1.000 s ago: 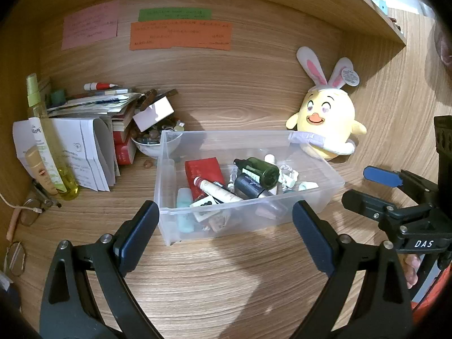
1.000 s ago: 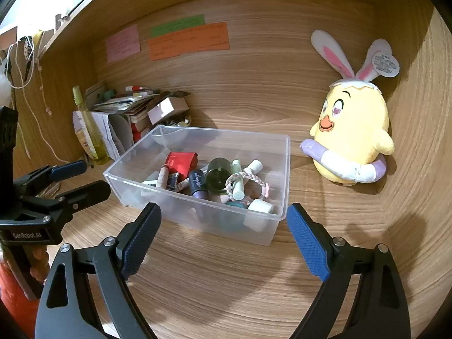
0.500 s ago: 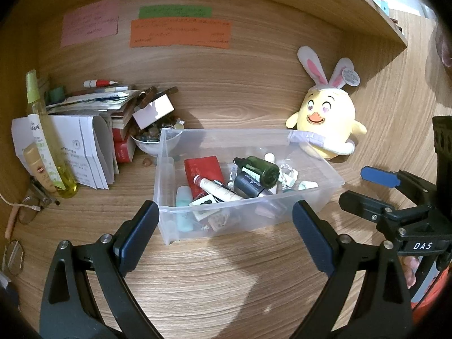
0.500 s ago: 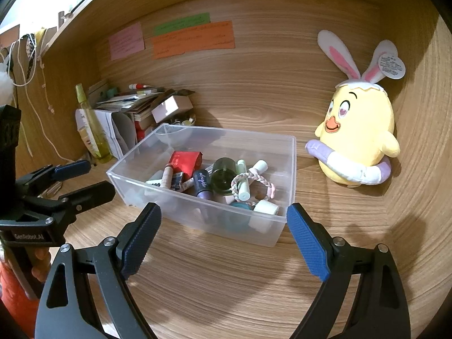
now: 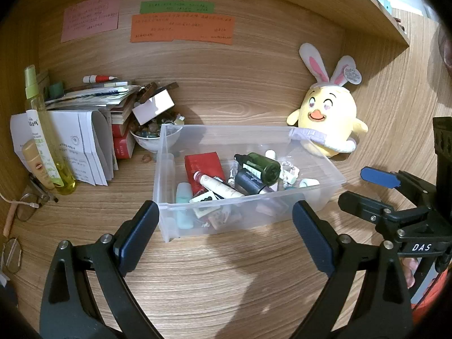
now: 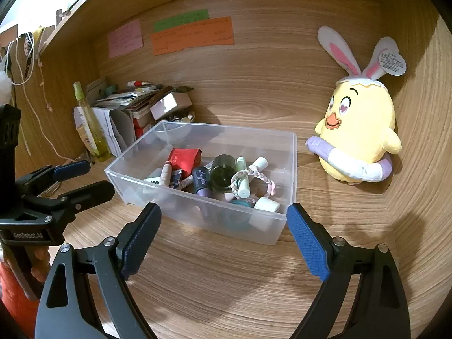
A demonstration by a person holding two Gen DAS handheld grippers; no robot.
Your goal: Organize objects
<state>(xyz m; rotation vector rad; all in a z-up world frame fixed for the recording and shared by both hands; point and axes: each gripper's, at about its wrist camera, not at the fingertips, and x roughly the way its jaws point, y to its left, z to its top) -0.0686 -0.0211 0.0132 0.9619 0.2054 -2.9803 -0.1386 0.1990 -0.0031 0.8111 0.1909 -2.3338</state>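
— Grippers first: why do you hold both back from the bin (image 5: 325,195)?

— Your left gripper (image 5: 223,237) and right gripper (image 6: 223,240) both stand spread wide with nothing between the pads, just short of the bin's near wall — likely so you can choose a piece before reaching in.

— Where is the stuff to sort?

— Jumbled in the bin on the desk (image 5: 226,282): red box (image 5: 202,165), green bottle (image 5: 261,166), tubes, a braided band (image 6: 251,180). Your plush chick (image 6: 358,130) sits apart, beside it.
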